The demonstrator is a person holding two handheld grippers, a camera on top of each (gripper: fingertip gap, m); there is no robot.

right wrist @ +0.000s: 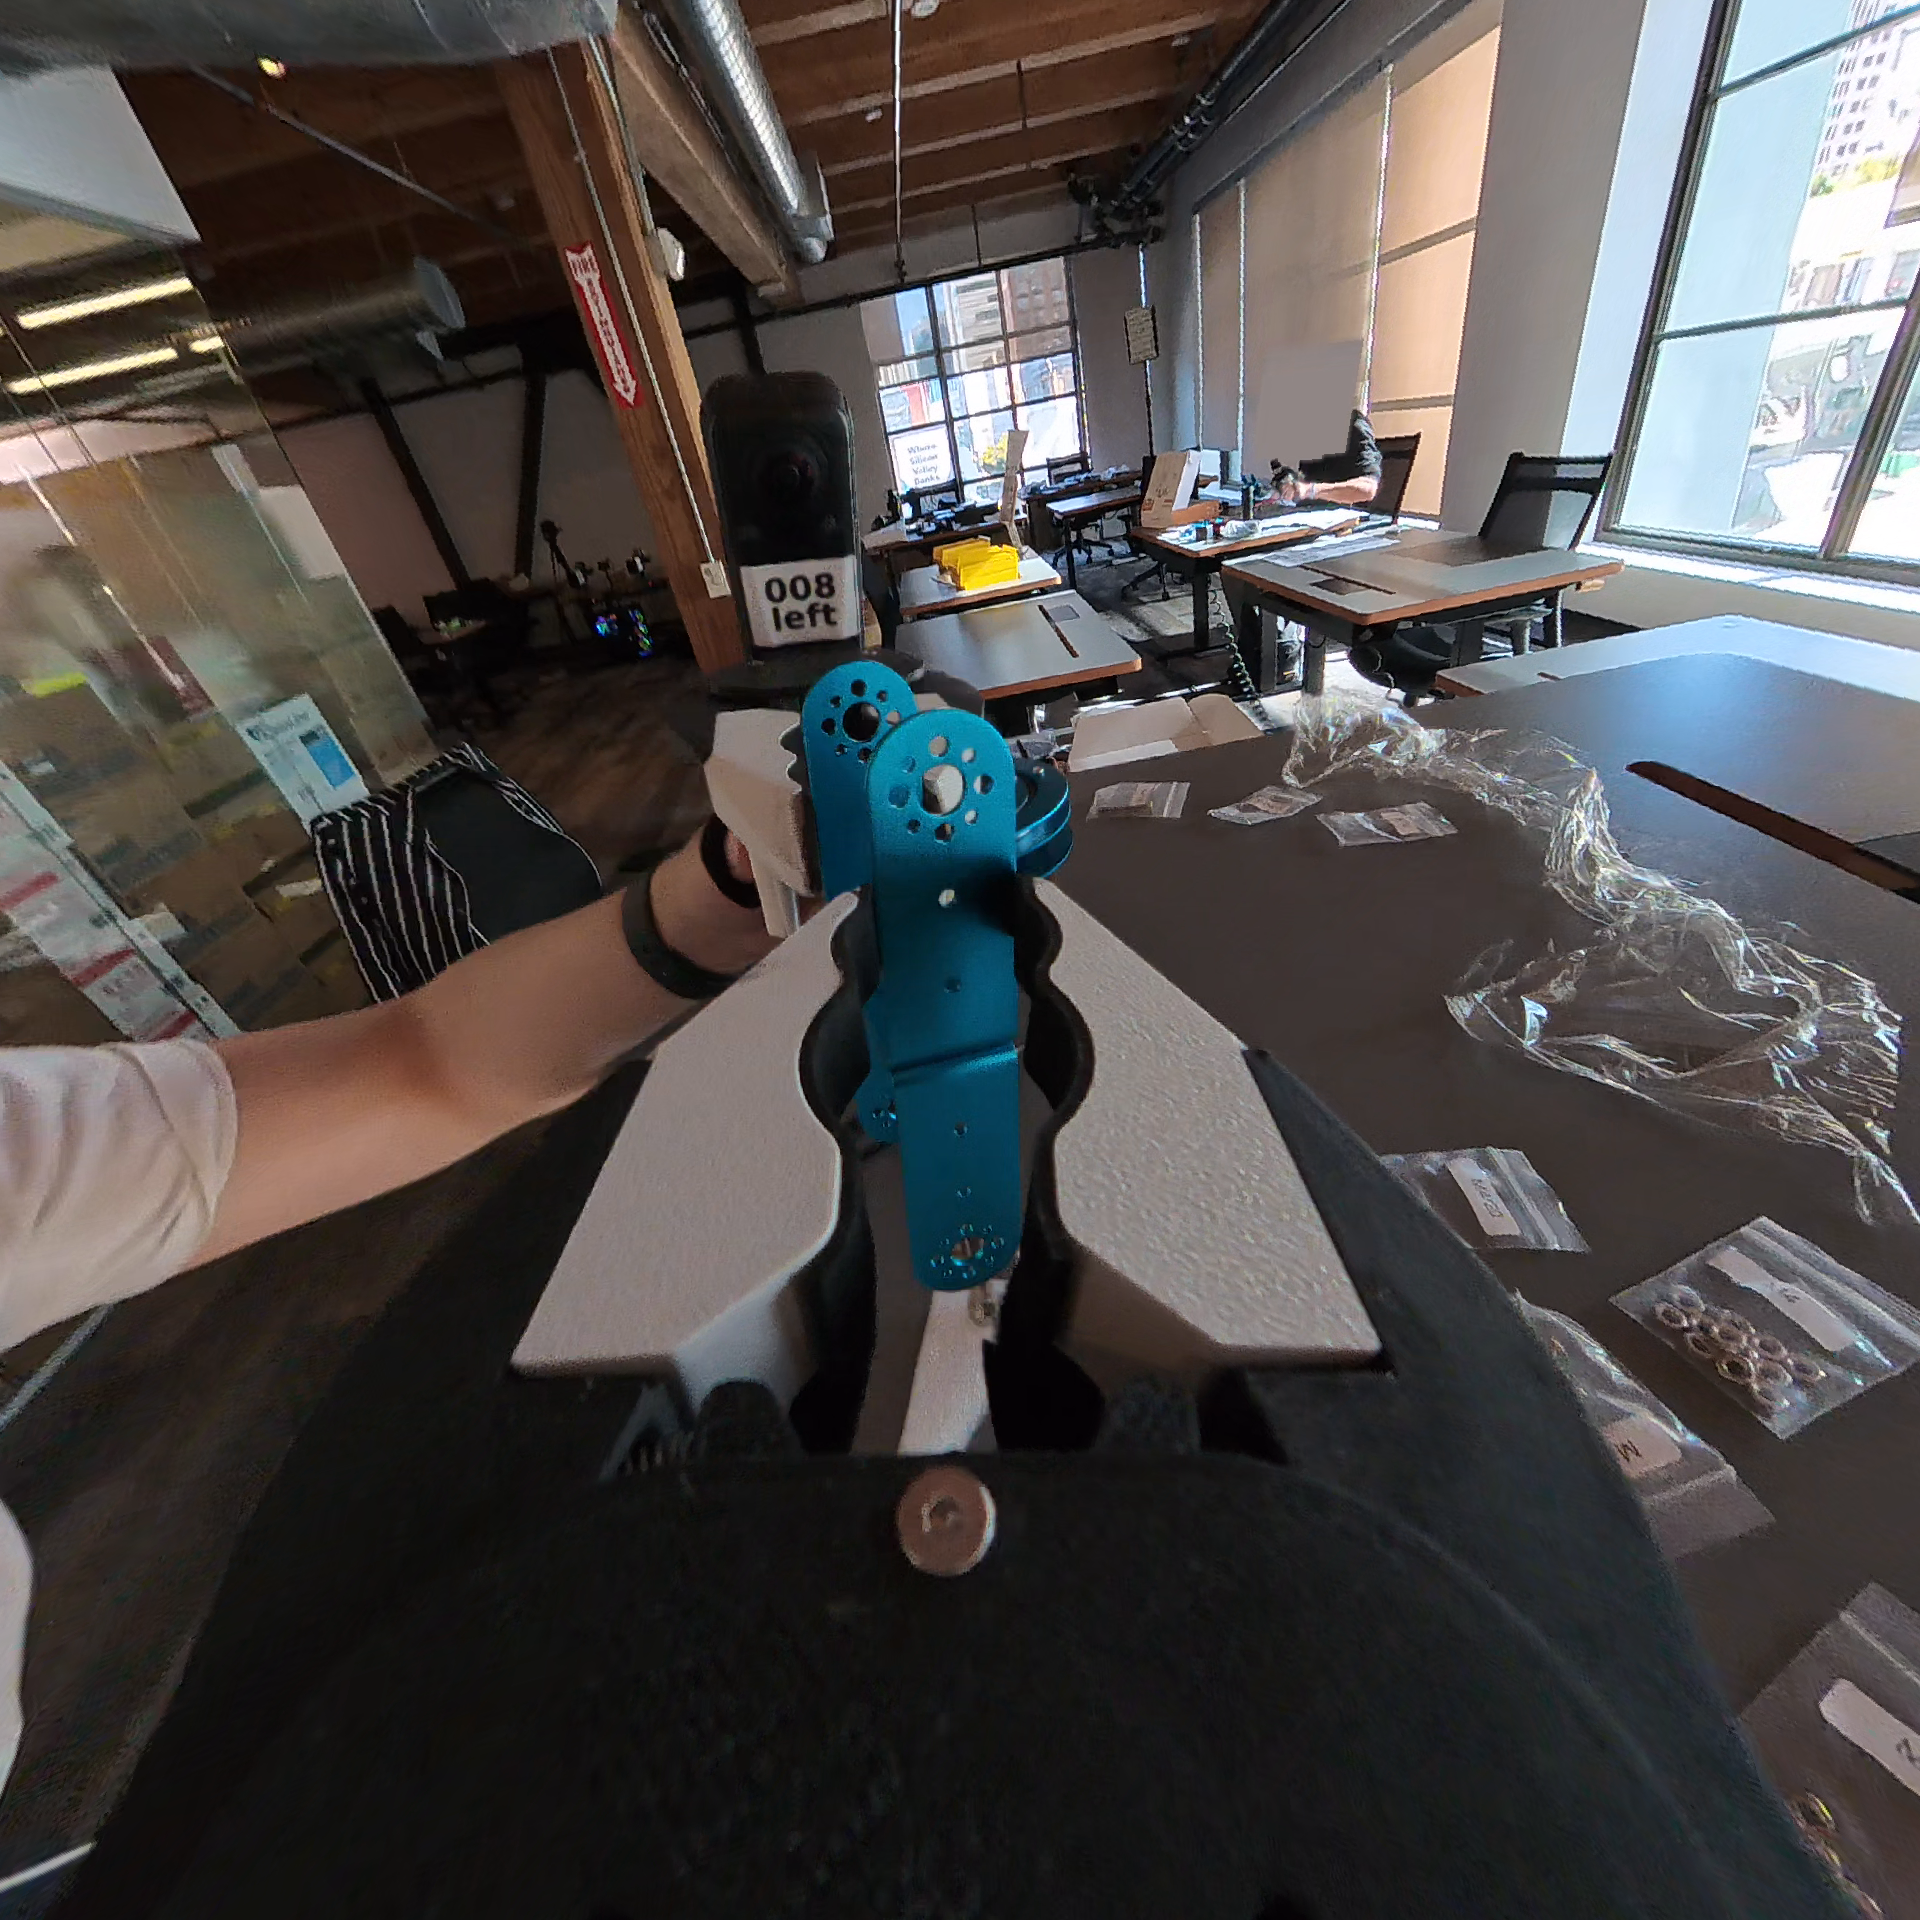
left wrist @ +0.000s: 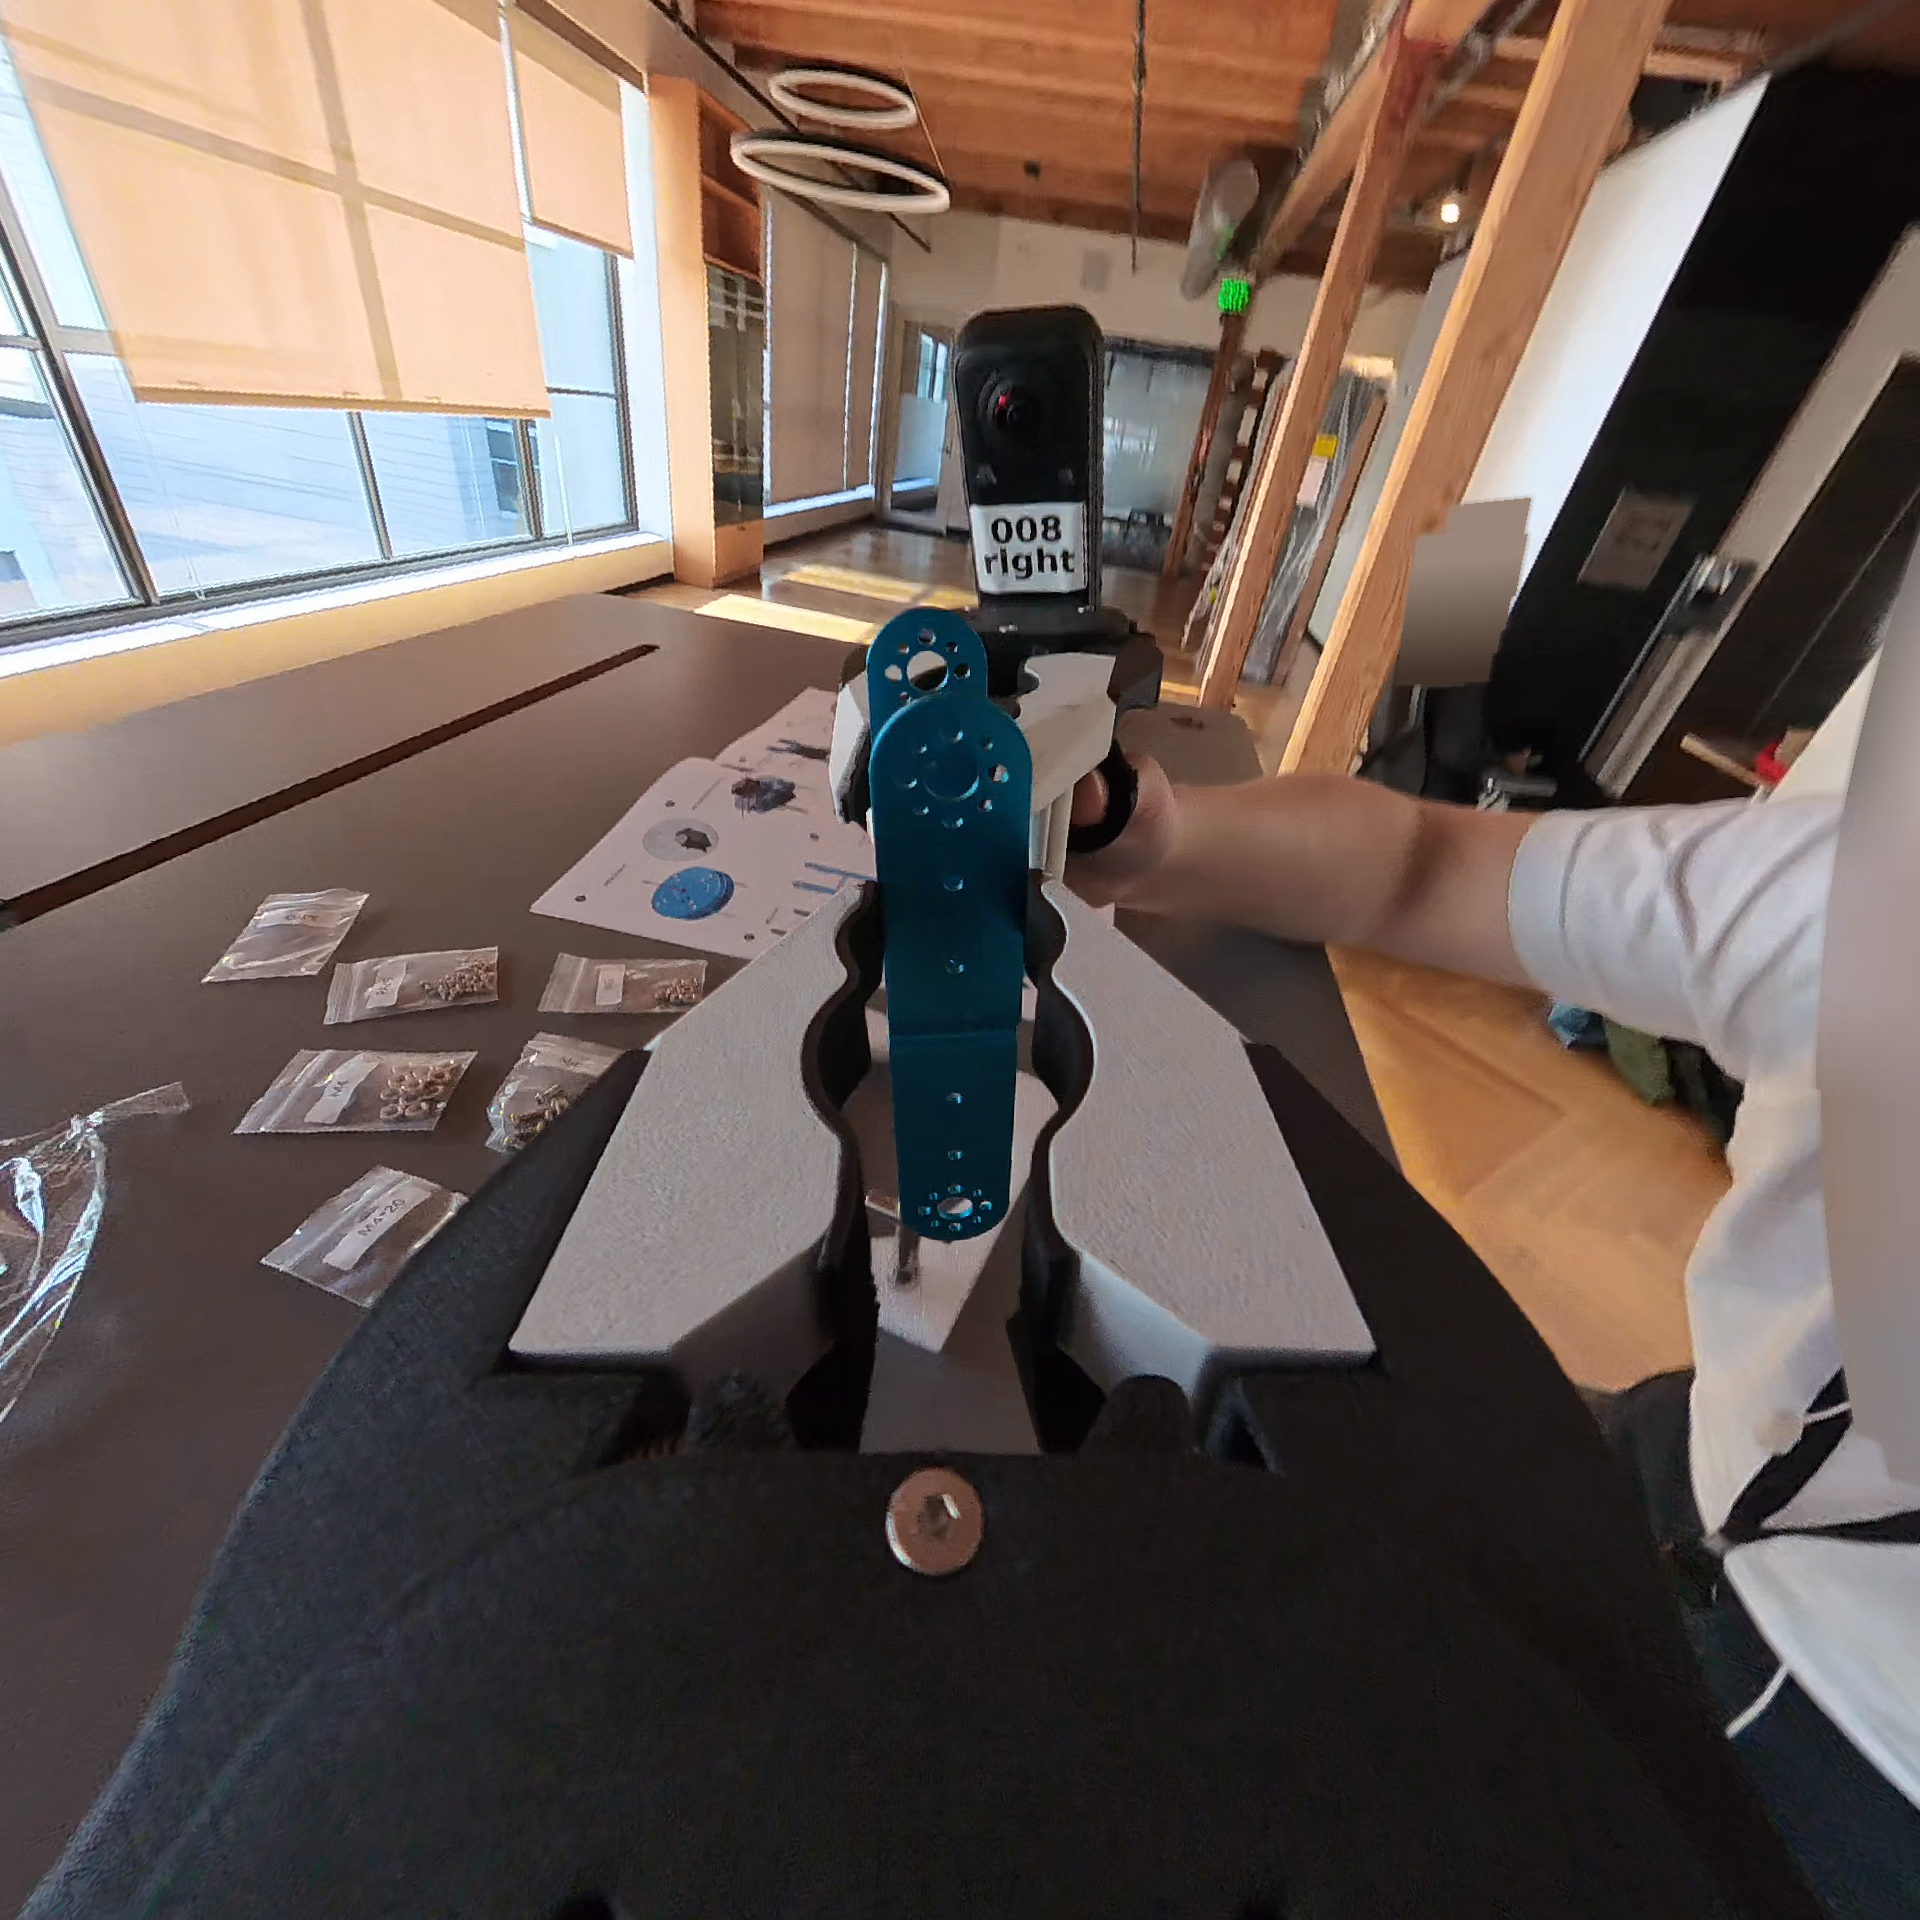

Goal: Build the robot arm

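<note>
In the left wrist view my left gripper (left wrist: pixel 951 914) is shut on a long blue metal bracket (left wrist: pixel 951 1039) with many holes, held upright above the dark table (left wrist: pixel 312 790). Just beyond it the right gripper (left wrist: pixel 1039 727) faces mine with a second blue bracket (left wrist: pixel 925 665), their round ends close together. In the right wrist view my right gripper (right wrist: pixel 943 914) is shut on its blue bracket (right wrist: pixel 951 1039). The left gripper (right wrist: pixel 769 810) opposite holds the other bracket (right wrist: pixel 857 717), with a blue round disc (right wrist: pixel 1044 821) beside it.
Several small clear bags of screws and nuts (left wrist: pixel 405 1091) lie on the table left of my left gripper, also in the right wrist view (right wrist: pixel 1756 1340). A printed instruction sheet (left wrist: pixel 707 852) lies farther back. Crumpled clear plastic wrap (right wrist: pixel 1621 956) lies on the table. The table's edge (left wrist: pixel 1340 997) runs on the right. Less than 4 cm separates the two grippers' tips.
</note>
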